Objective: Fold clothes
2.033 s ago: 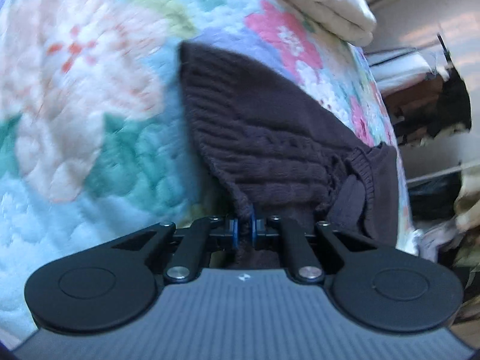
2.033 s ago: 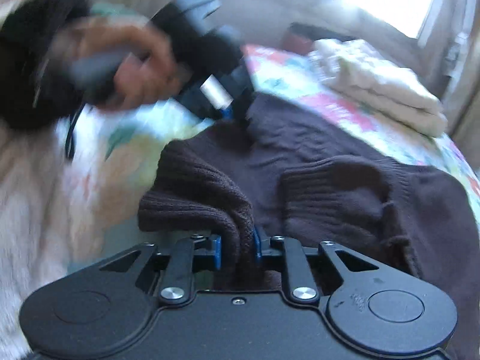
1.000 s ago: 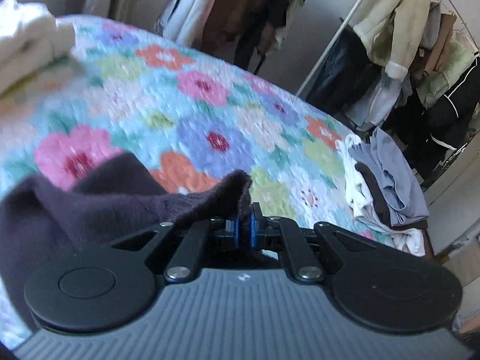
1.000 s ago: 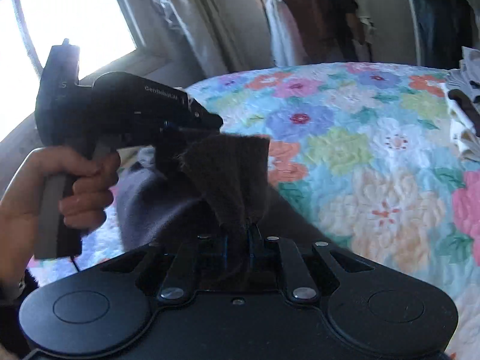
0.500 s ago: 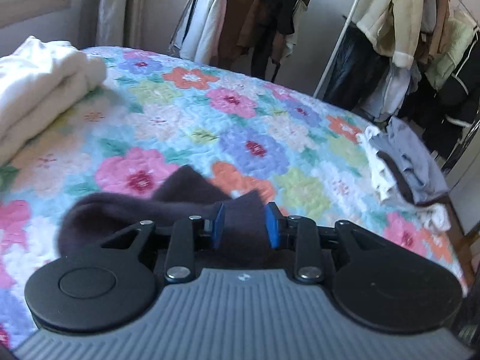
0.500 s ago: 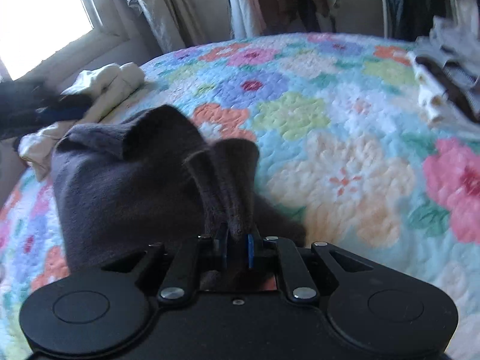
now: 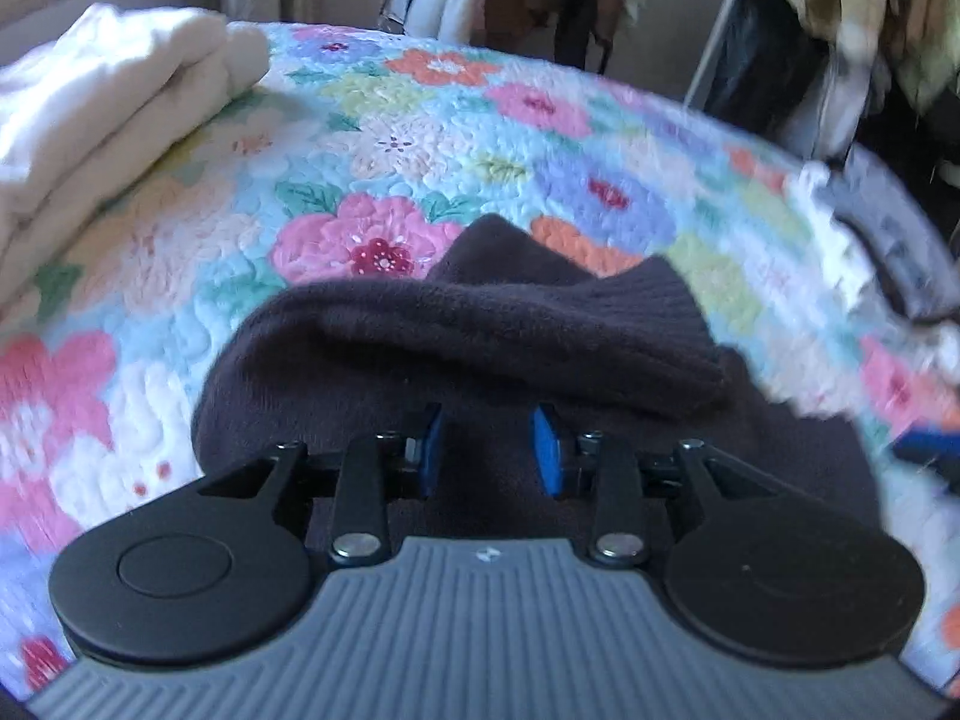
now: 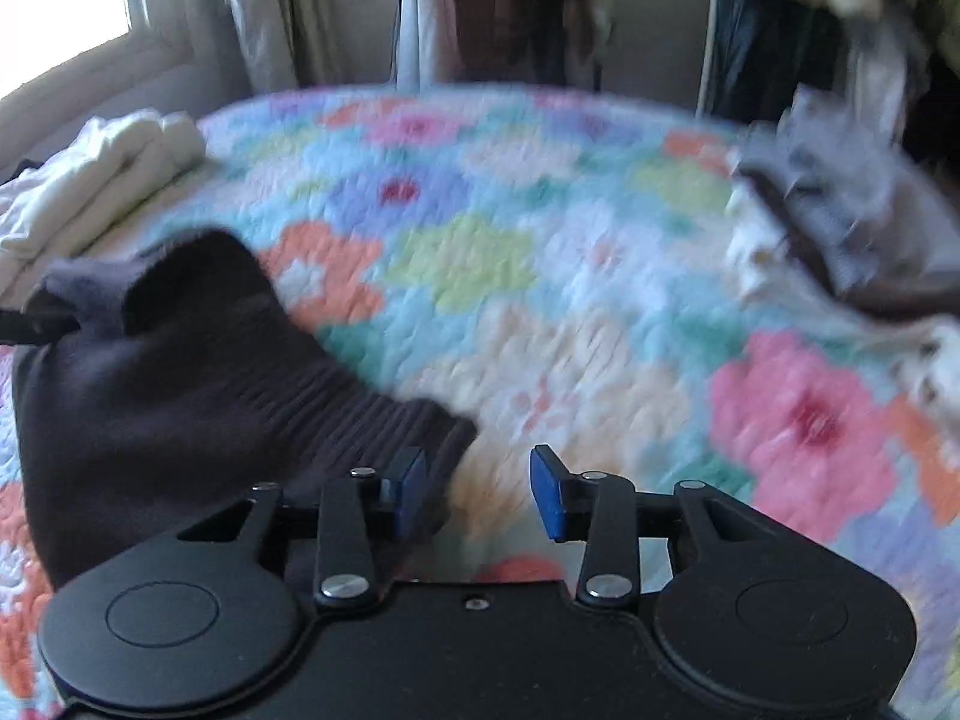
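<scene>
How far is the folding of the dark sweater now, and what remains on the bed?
Done: the dark sweater lies doubled over on the floral quilt, and a cream pile sits folded at the far corner. In hand: nothing is gripped; the left gripper is open above the knit, and the right gripper is opening beside the ribbed hem. Left: perhaps tidying this fold, then the unfolded heap.

Bed with floral quilt (image 7: 372, 138) — bright flower patches all over. On it: dark knit sweater (image 7: 480, 324) bunched near the camera edge, folded cream stack (image 7: 102, 102) at far left, loose grey-and-white clothes pile (image 8: 840, 228) at right edge — blurred, well apart from the sweater.
</scene>
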